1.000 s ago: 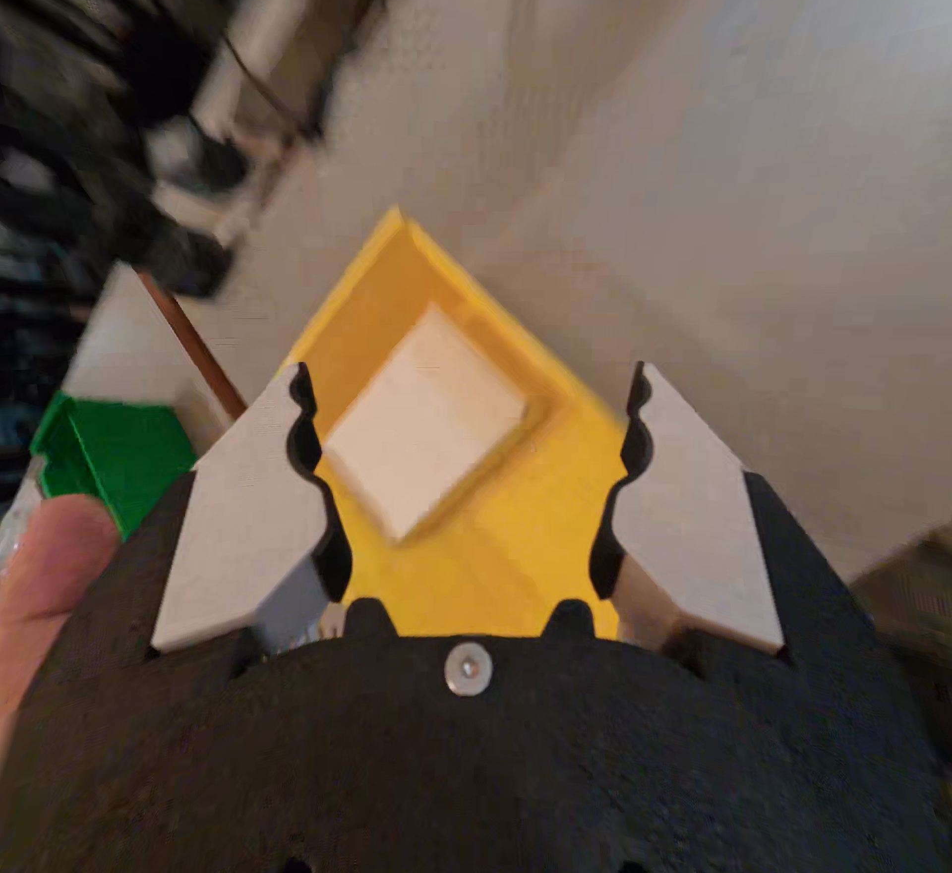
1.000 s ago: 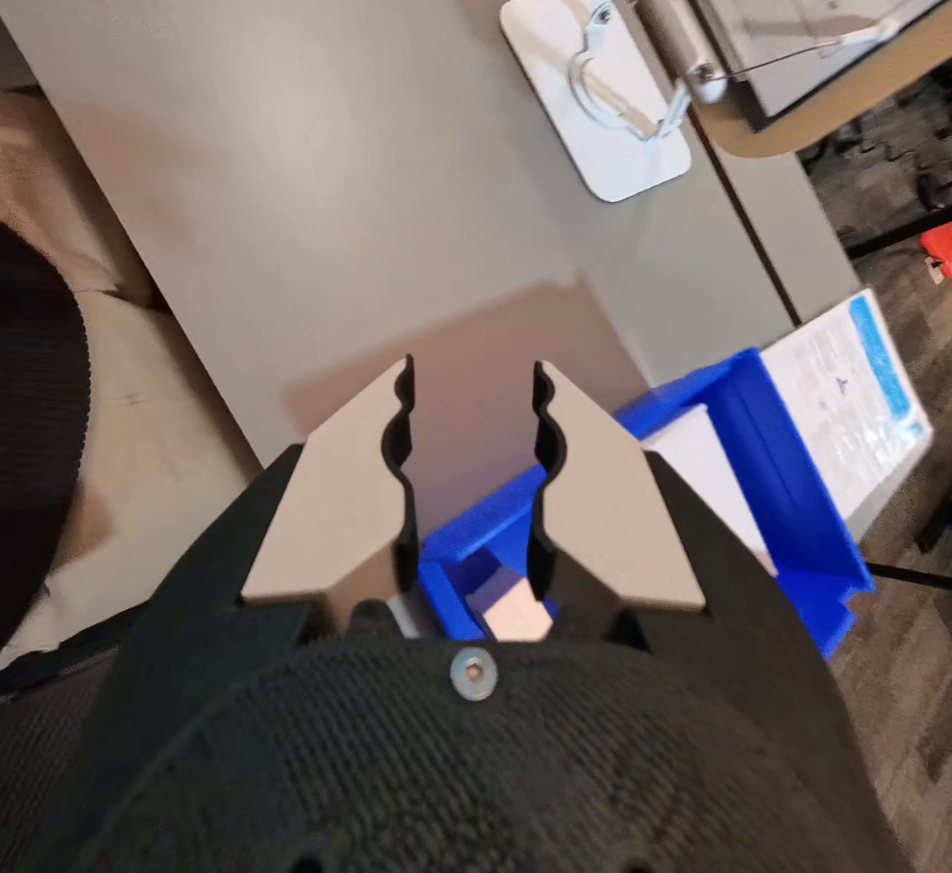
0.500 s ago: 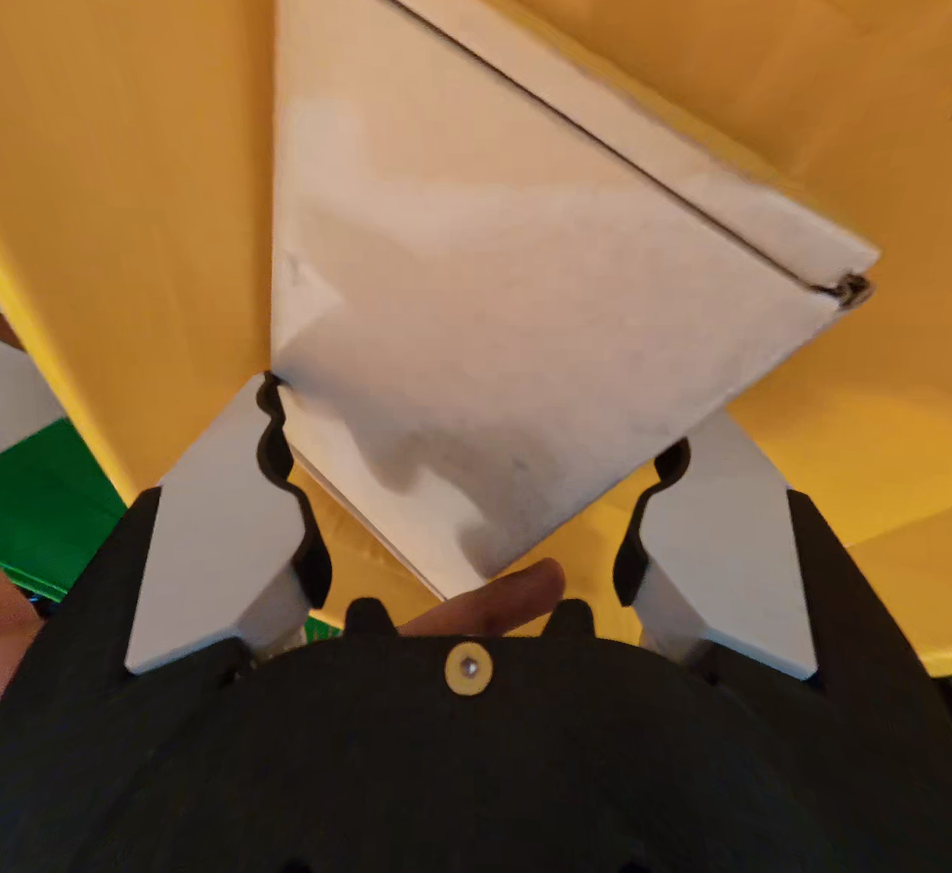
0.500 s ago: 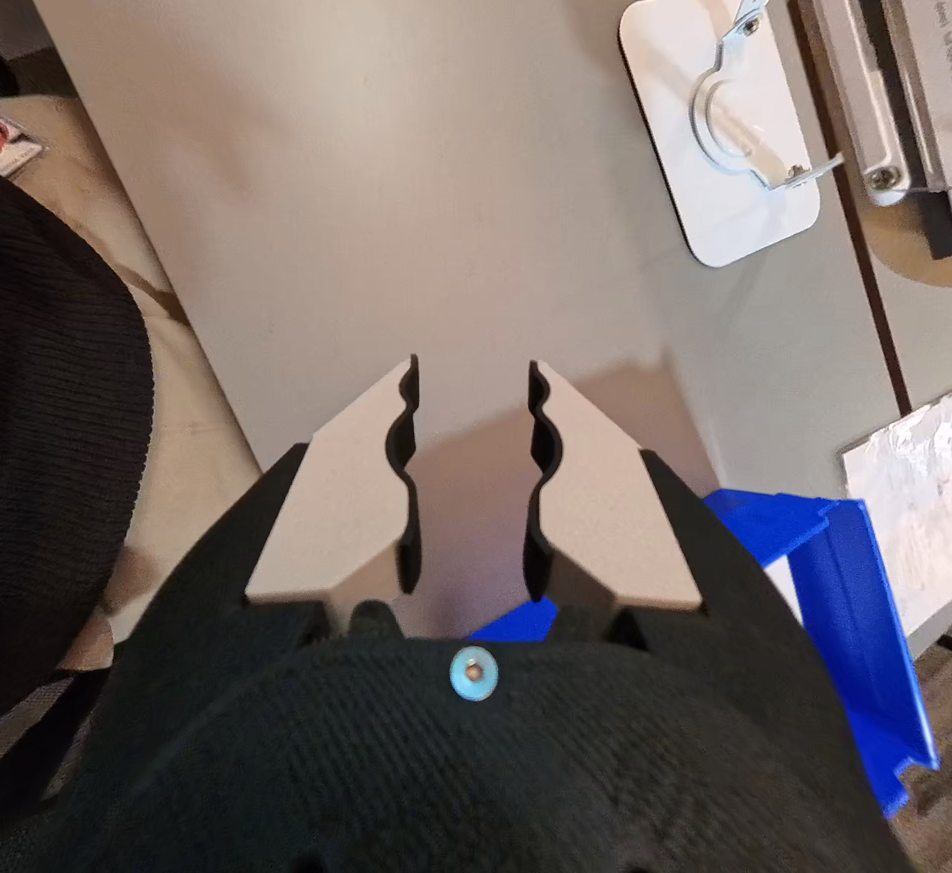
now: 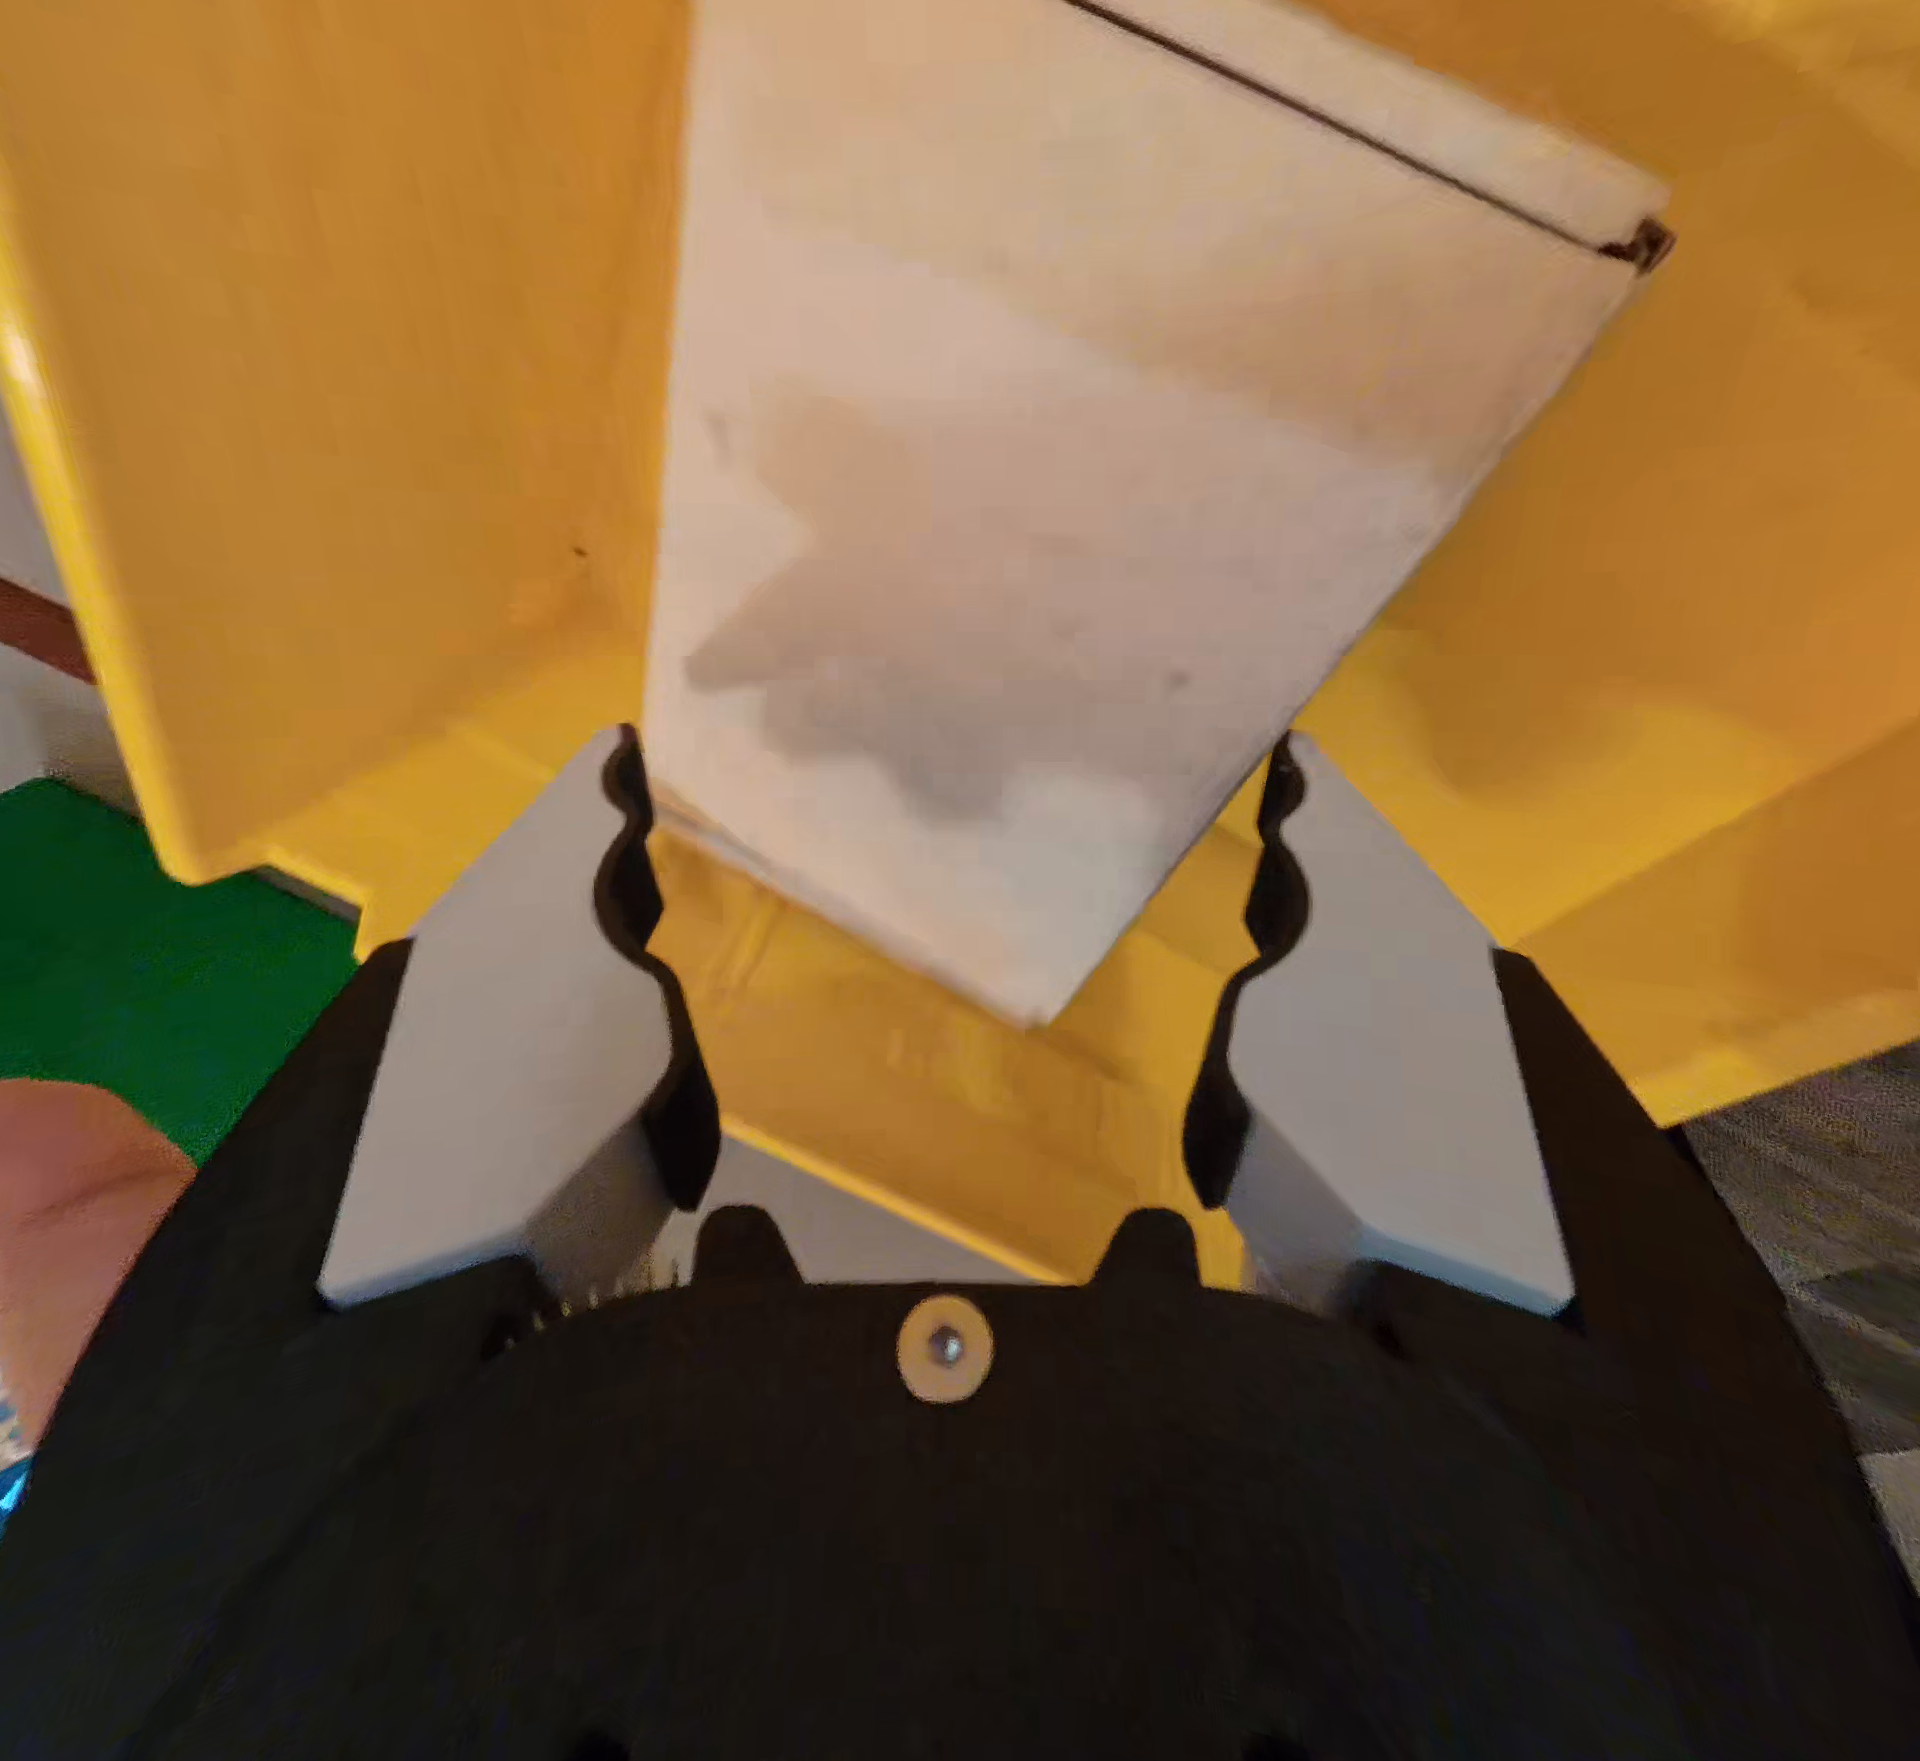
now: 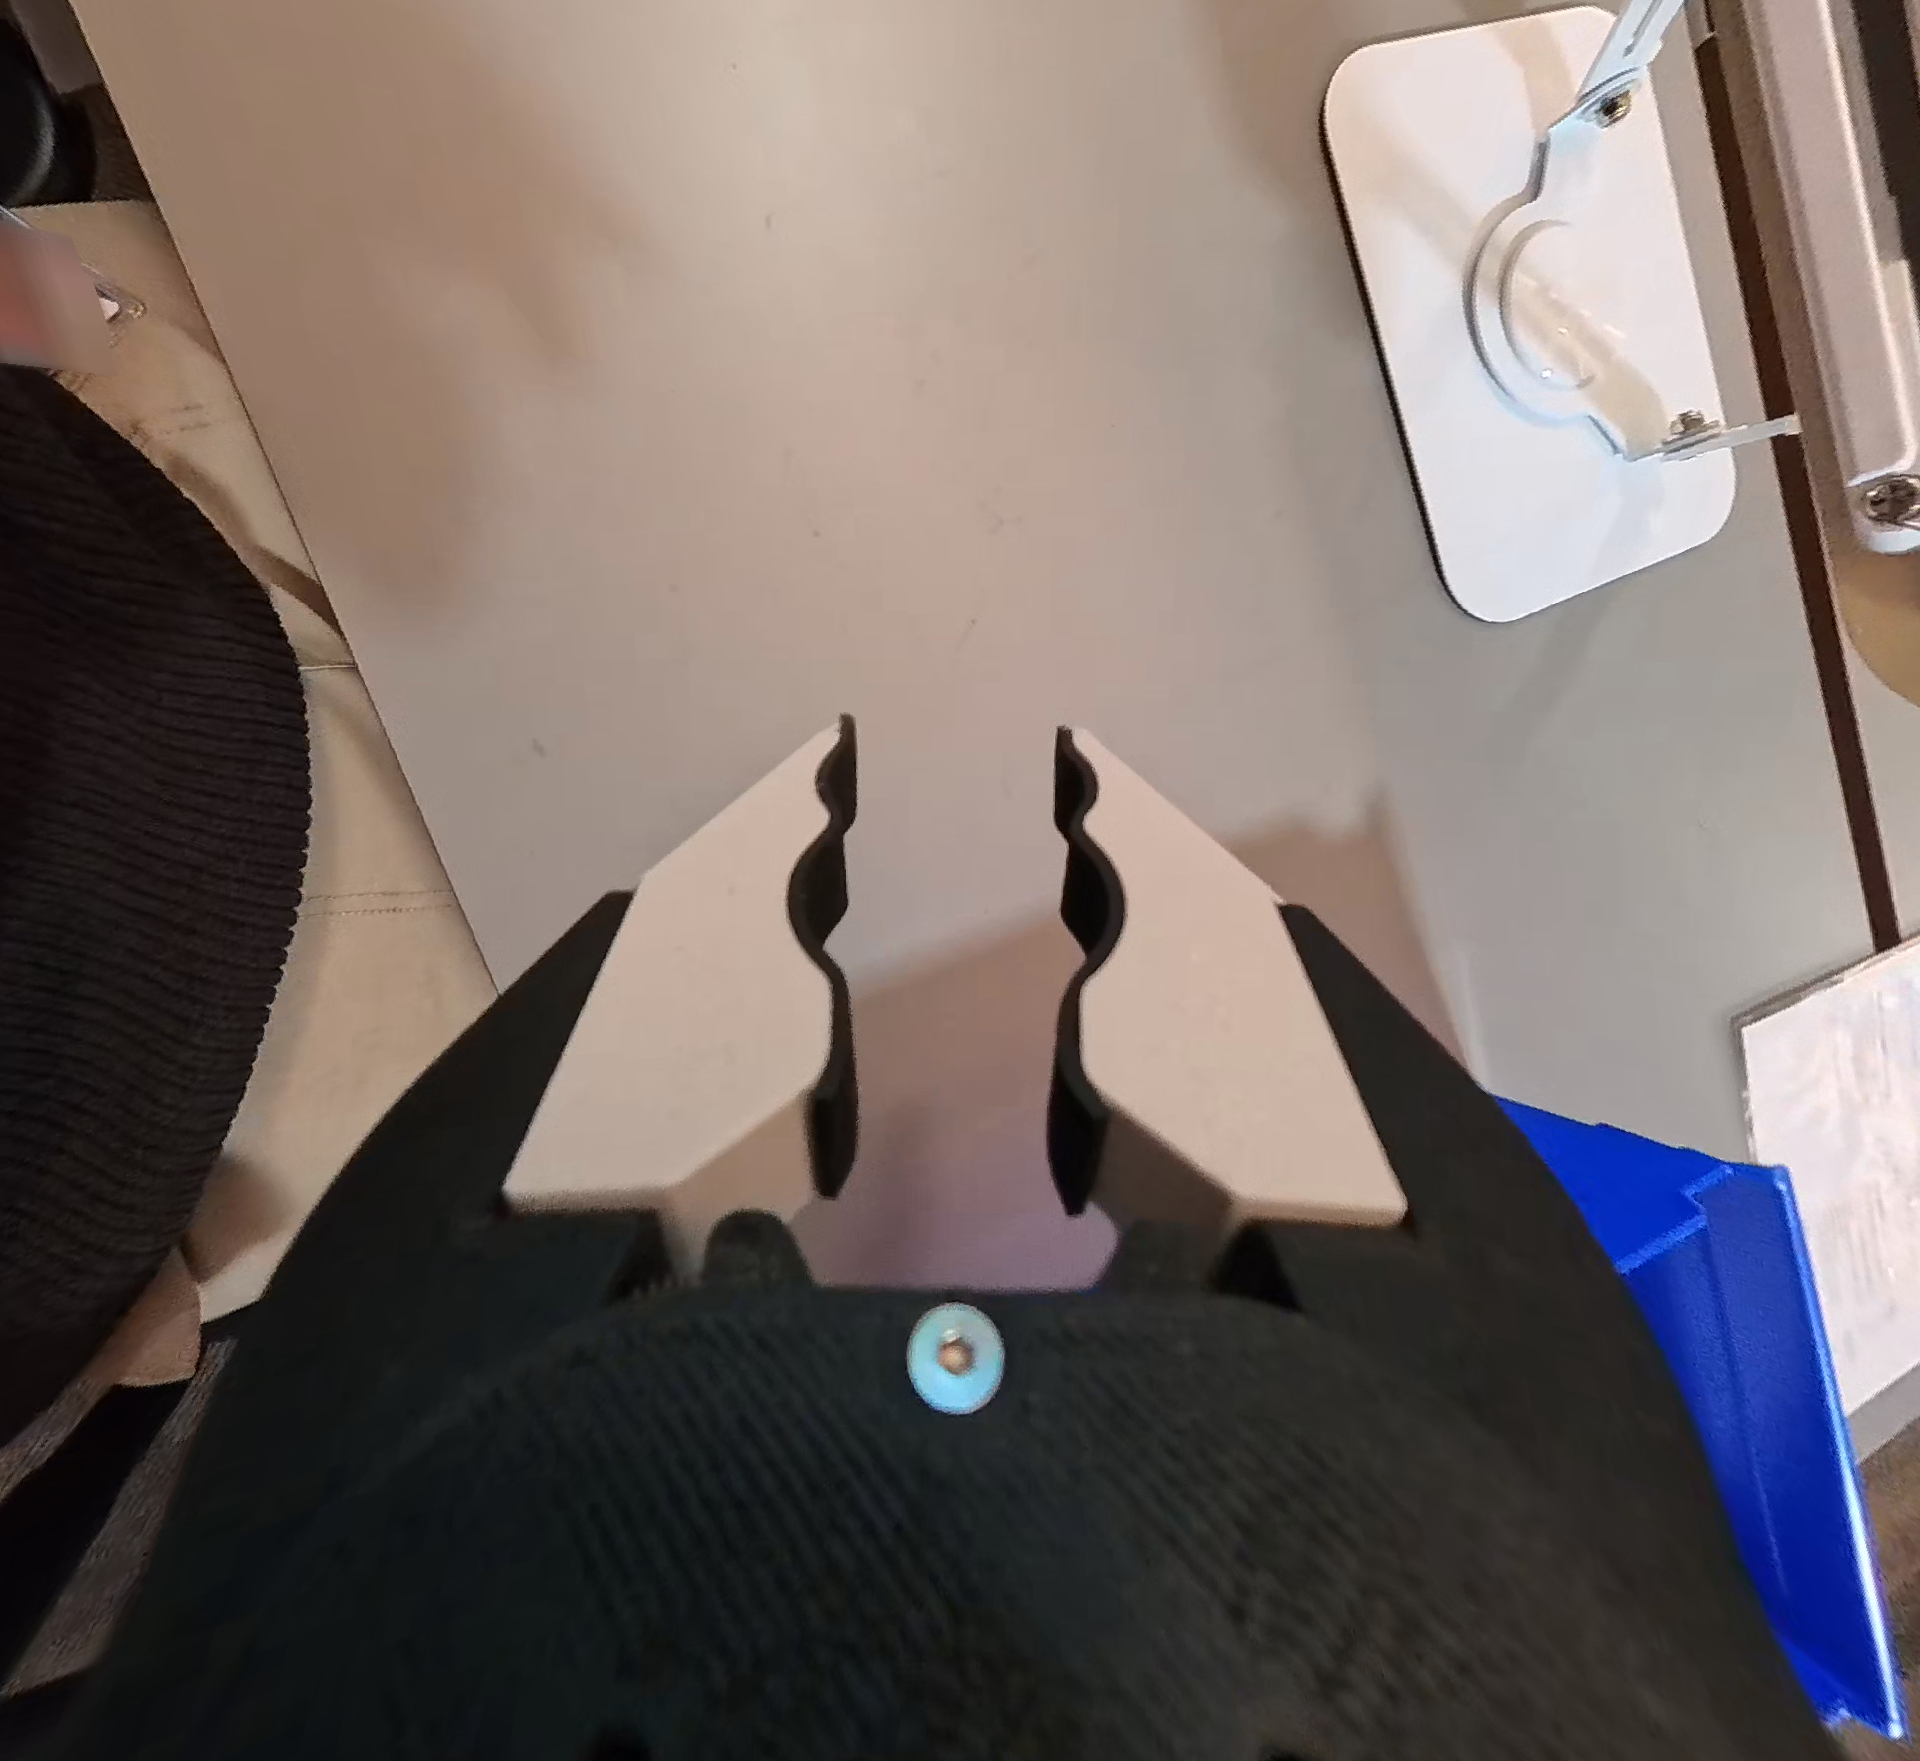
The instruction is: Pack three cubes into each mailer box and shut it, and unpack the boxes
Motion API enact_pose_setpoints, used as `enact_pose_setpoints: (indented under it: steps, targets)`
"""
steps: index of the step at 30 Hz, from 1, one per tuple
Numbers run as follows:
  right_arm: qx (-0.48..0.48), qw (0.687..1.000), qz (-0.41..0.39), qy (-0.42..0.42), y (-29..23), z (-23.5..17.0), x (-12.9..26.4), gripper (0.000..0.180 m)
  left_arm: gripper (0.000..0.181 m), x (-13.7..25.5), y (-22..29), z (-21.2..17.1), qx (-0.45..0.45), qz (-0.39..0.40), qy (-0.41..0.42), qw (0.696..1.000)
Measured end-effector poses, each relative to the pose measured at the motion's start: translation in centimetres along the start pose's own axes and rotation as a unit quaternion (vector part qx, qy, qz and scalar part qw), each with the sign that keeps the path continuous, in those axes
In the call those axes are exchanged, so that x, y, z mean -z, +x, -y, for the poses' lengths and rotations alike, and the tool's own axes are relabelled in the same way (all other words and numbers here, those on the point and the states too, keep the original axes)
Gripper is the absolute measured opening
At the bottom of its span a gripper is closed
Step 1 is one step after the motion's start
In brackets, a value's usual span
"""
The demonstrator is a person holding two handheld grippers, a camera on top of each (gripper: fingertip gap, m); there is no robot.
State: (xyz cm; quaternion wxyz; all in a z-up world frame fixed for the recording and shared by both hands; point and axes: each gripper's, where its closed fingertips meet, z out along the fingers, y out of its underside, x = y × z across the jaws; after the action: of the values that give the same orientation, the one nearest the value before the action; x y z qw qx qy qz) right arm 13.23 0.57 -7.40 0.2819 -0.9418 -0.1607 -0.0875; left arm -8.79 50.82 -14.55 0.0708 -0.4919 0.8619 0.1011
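A closed white mailer box lies flat in a yellow bin. My left gripper is open and low inside the bin. Its fingertips straddle the near end of the box, close against the box's two side edges. I cannot tell whether they touch it. My right gripper is open with a narrow gap and holds nothing. It hovers over the bare beige table. No cubes are in view.
A green bin sits left of the yellow one. A blue bin is at the table's right edge, with a sheet in plastic beside it. A white stand base stands at the far right. A dark knit sleeve is at left. There is about 55 cm between the tips of the two grippers.
My left gripper dropped into the yellow bin onto the box, and its jaws narrowed slightly. My right gripper swung away from the blue bin to over the bare table.
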Motion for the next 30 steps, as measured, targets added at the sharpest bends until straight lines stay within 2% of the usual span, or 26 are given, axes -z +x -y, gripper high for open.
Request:
enact_pose_setpoints:
  steps: [4,6,8,9,13,17,24,30]
  targets:
    - [0.002,1.000,0.000,0.009,-0.4,0.0,0.1,0.036,0.111,1.5,0.3,1.0,0.012,-0.008,0.044,0.999]
    - [0.004,1.000,0.001,0.011,-0.7,0.0,0.2,0.036,0.110,1.2,0.4,1.1,-0.001,-0.006,0.036,0.999]
    - [0.004,1.000,0.003,0.014,-1.2,-0.1,0.3,0.034,0.127,0.5,-0.3,1.2,-0.041,0.023,0.016,0.999]
    - [0.004,1.000,0.006,0.016,-1.5,-0.1,0.3,0.031,0.143,0.1,-0.8,1.4,-0.055,0.042,0.008,0.998]
    - [0.005,1.000,0.011,0.025,-2.6,-0.1,0.6,0.028,0.150,-2.2,-0.2,1.2,-0.070,0.014,-0.040,0.997]
    - [0.002,1.000,0.009,0.024,-3.0,-0.8,1.0,0.027,0.146,-3.8,1.6,1.0,-0.069,-0.052,-0.053,0.995]
    - [-0.002,0.999,-0.001,0.043,-2.7,-1.1,1.8,0.027,0.143,-3.6,1.8,0.8,-0.071,-0.046,-0.044,0.995]
    - [0.008,0.999,0.001,0.052,-2.9,-1.3,1.8,0.026,0.134,-0.2,2.0,0.0,-0.033,-0.045,-0.004,0.998]
